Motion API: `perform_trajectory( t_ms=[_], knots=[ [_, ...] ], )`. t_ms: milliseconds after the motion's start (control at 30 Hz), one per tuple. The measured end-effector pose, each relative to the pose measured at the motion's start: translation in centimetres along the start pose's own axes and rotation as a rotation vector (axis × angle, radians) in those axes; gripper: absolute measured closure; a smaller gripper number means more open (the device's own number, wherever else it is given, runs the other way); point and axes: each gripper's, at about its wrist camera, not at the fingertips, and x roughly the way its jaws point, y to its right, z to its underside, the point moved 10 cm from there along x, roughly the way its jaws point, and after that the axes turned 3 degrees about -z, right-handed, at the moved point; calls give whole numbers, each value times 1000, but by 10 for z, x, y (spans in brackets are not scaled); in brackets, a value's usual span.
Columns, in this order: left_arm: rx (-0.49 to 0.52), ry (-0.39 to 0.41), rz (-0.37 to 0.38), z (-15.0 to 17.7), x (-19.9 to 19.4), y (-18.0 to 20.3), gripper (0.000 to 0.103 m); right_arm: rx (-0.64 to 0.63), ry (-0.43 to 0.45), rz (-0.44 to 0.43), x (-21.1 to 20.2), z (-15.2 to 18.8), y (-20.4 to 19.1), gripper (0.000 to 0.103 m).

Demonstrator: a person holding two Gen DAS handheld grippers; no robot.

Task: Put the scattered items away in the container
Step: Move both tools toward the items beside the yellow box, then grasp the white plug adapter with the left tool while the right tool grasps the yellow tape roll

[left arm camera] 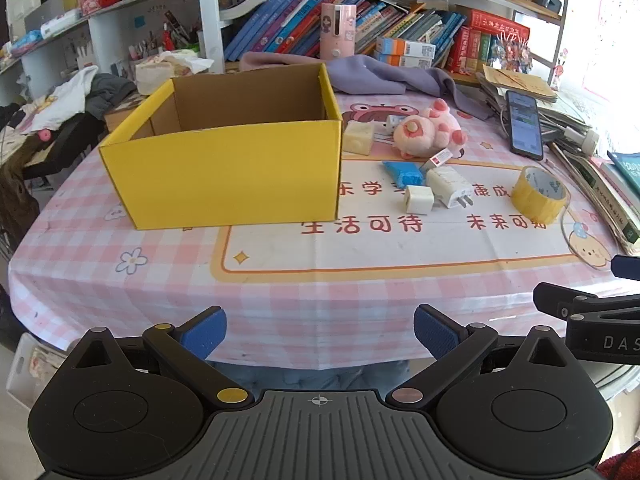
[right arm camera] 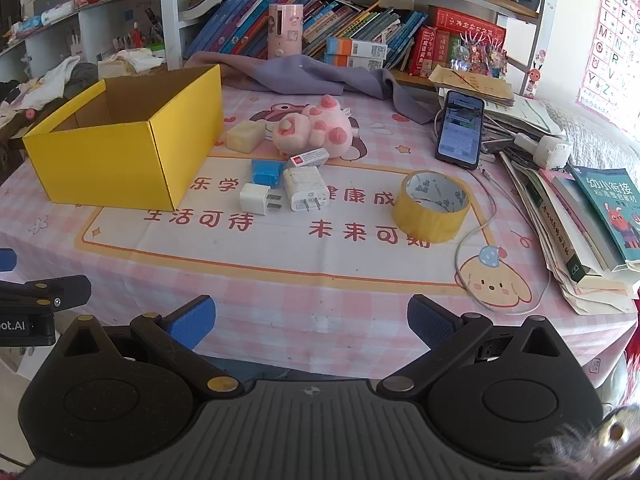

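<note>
An empty yellow cardboard box [left arm camera: 224,172] [right arm camera: 120,152] stands open on the table's left. To its right lie a pink plush pig [left arm camera: 430,128] [right arm camera: 312,130], a pale cheese-like block [left arm camera: 359,137] [right arm camera: 245,136], a blue packet [left arm camera: 404,172] [right arm camera: 266,172], a small red-and-white box [left arm camera: 439,159] [right arm camera: 310,157], two white chargers [left arm camera: 448,186] [right arm camera: 306,188], the smaller [left arm camera: 419,199] [right arm camera: 256,199] in front, and a yellow tape roll [left arm camera: 538,194] [right arm camera: 432,206]. My left gripper [left arm camera: 320,334] and right gripper [right arm camera: 312,322] hang open at the near table edge, holding nothing.
A phone [right arm camera: 460,130] with a white cable [right arm camera: 472,232] lies at the right, beside stacked books and papers [right arm camera: 580,216]. A purple cloth [right arm camera: 304,76] and a bookshelf [right arm camera: 340,24] line the back. Clothes pile on a chair [left arm camera: 60,108] left of the table.
</note>
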Motion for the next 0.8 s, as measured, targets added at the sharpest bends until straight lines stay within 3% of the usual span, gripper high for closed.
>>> perform_trajectory(
  t_ms=[567, 800],
  knots=[
    [47, -4, 94, -26, 30, 57, 3, 27, -22, 2, 21, -18, 49, 2],
    [39, 5, 138, -42, 44, 83, 9, 14, -28, -21, 36, -33, 68, 9]
  ],
)
